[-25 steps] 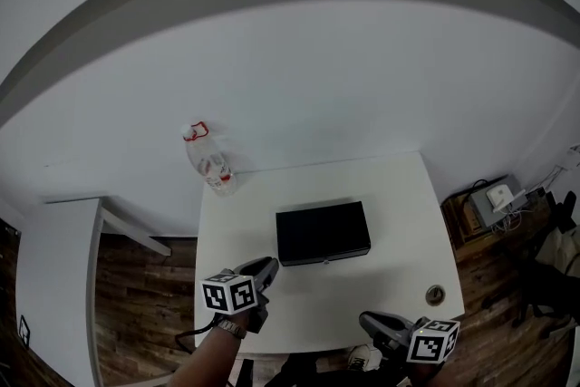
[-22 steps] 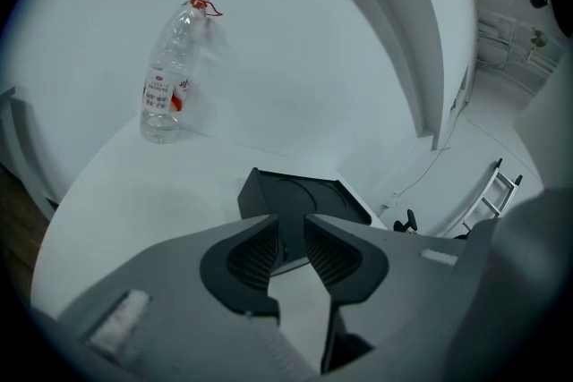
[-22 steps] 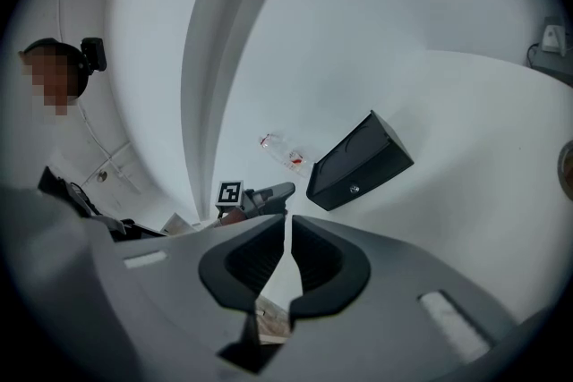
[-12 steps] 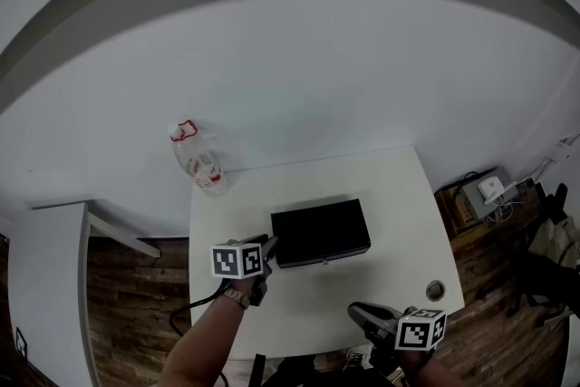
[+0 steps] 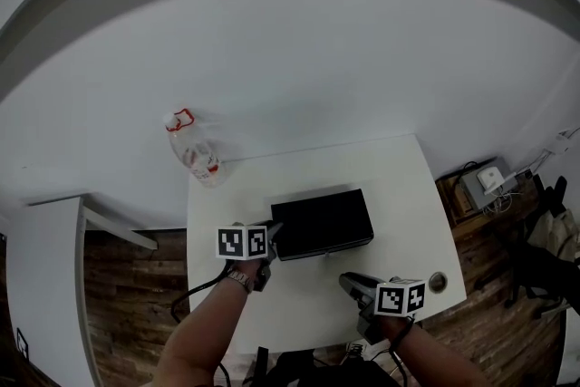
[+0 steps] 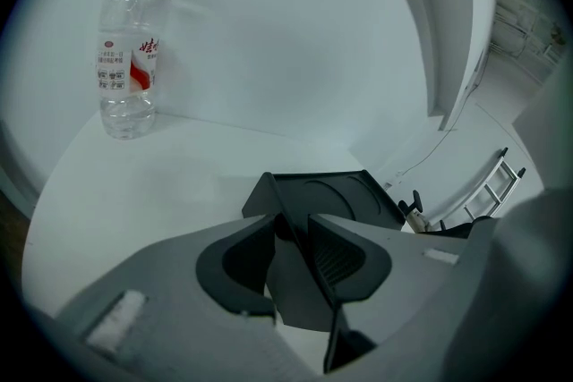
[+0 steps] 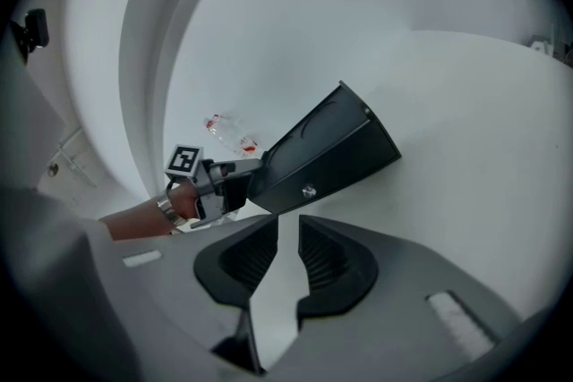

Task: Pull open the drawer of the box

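A flat black box [image 5: 322, 222] lies in the middle of the white table [image 5: 408, 204]. Its drawer front carries a small metal knob [image 7: 309, 191] and sits flush with the box [image 7: 331, 148]. My left gripper [image 5: 271, 236] is at the box's front left corner. In the left gripper view that corner [image 6: 309, 197] stands between the spread fingers of the left gripper [image 6: 293, 226]; I see no pad pressing on it. My right gripper [image 5: 347, 282] hovers over the table in front of the box. The right gripper [image 7: 286, 233] has its jaws opening, with only bare table between them.
A clear plastic bottle [image 5: 192, 149] with a red cap stands at the table's far left corner, against the wall. A round cable hole [image 5: 438, 282] sits near the table's front right corner. A low shelf with devices [image 5: 485, 181] is on the wood floor to the right.
My left gripper has moved forward and right up to the box's front left corner. The right gripper has moved left and closer to the box's front.
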`<move>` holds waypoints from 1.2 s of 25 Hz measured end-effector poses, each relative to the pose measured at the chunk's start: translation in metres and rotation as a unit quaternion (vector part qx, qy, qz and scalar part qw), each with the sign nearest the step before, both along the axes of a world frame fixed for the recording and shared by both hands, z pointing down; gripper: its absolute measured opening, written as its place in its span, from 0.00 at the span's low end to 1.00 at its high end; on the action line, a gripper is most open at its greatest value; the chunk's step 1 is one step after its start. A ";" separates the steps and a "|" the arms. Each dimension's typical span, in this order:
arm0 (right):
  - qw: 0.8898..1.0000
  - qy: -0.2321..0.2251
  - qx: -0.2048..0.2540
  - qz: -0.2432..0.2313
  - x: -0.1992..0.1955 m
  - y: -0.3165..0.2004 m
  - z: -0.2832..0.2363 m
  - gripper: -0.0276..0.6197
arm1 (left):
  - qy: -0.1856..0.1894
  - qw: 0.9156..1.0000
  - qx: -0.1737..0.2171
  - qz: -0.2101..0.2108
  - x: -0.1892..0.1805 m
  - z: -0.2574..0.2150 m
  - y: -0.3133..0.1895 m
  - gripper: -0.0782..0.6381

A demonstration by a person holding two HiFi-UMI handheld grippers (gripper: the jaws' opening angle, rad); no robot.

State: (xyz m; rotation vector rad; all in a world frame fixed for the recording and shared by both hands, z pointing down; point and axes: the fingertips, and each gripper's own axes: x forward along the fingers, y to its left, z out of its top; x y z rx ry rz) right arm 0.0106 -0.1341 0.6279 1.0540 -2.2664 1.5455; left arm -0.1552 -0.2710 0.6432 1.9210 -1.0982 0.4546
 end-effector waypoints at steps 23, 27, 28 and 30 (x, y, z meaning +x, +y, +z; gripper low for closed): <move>0.996 0.073 -0.040 -0.032 -0.035 -0.056 0.052 0.15 | 0.012 0.999 -0.011 0.030 0.006 0.002 -0.001 0.31; 0.996 0.069 -0.043 -0.027 -0.035 -0.055 0.052 0.15 | 0.016 0.999 -0.013 0.028 0.005 0.003 0.000 0.32; 0.996 0.069 -0.043 -0.025 -0.035 -0.054 0.052 0.15 | 0.018 0.999 -0.015 0.027 0.005 0.003 0.000 0.32; 0.996 0.069 -0.043 -0.024 -0.035 -0.051 0.052 0.15 | 0.019 0.999 -0.019 0.026 0.005 0.004 0.000 0.31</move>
